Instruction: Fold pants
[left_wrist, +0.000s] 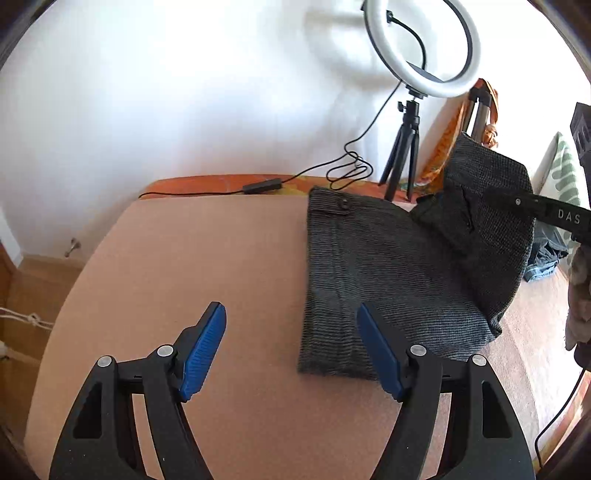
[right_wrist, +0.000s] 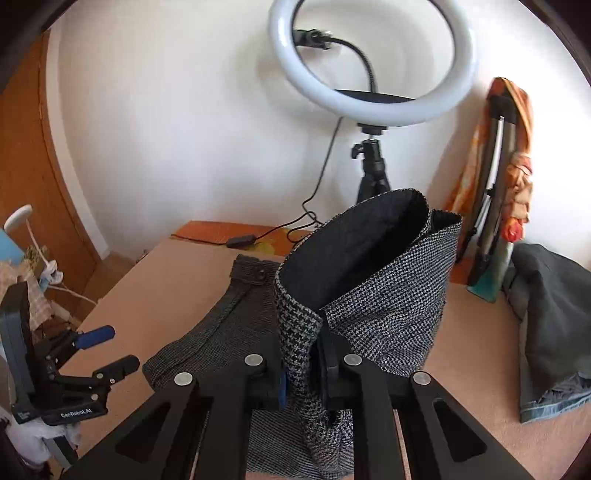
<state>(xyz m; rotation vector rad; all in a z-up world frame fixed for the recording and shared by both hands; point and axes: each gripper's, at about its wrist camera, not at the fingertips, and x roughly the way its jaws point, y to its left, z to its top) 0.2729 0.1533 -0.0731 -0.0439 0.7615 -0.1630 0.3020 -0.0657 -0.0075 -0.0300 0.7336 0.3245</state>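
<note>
while pinching a raised fold of the grey pants (right_wrist: 388, 295) in the right gripper (right_wrist: 301, 380), mid-fold: lower part flat on the tan table (left_wrist: 184, 258), upper part lifted clear toward the ring light (left_wrist: 421, 44). left gripper (left_wrist: 291, 347) spread wide, holding nothing, hovering just beside the near hem. next, probably: carry the lifted part over the flat part, lower it, align edges, then release.

White wall (left_wrist: 184, 92), ring light (right_wrist: 373, 62) on tripod (left_wrist: 402, 155), wooden door (right_wrist: 29, 166)
</note>
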